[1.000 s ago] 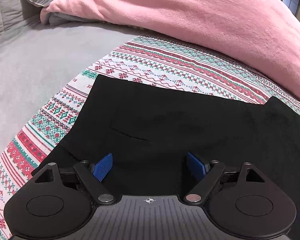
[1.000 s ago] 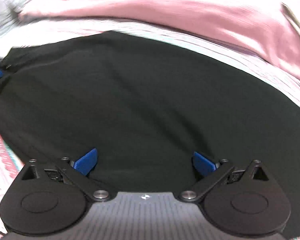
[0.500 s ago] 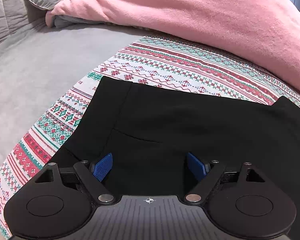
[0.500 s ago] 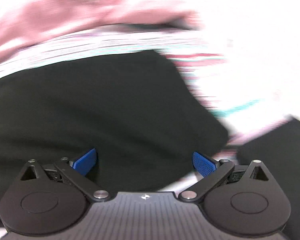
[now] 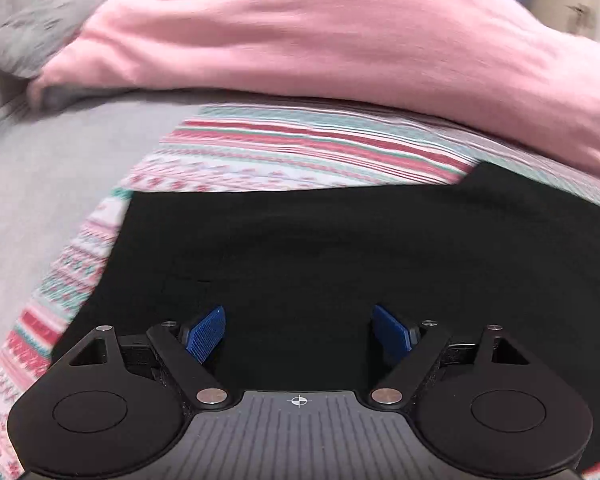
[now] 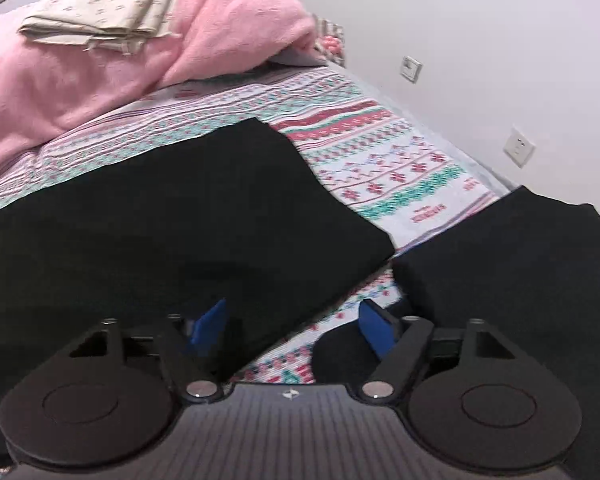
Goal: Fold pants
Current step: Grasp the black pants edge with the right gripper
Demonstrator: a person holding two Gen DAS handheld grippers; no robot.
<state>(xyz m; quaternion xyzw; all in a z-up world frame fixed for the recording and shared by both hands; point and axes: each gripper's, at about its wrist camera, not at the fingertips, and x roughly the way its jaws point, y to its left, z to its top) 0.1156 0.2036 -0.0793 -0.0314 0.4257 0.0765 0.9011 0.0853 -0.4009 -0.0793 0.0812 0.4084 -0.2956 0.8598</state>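
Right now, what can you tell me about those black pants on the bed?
The black pants are plain, matte, soft-looking cloth, lying flat on the patterned bedspread below the pink blanket. In the right wrist view two dark sections lie apart with bedspread between. Both grippers, left and right, hang open just over them, gripping nothing.

Home bedroom: a bed spread with a red-and-green patterned white sheet (image 6: pixel 384 168), heaped pink fleece blanket (image 5: pixel 320 32) across the frame top, folded beige floral linen (image 6: pixel 112 8) upper left, white wall sockets (image 6: pixel 519 146) at right.
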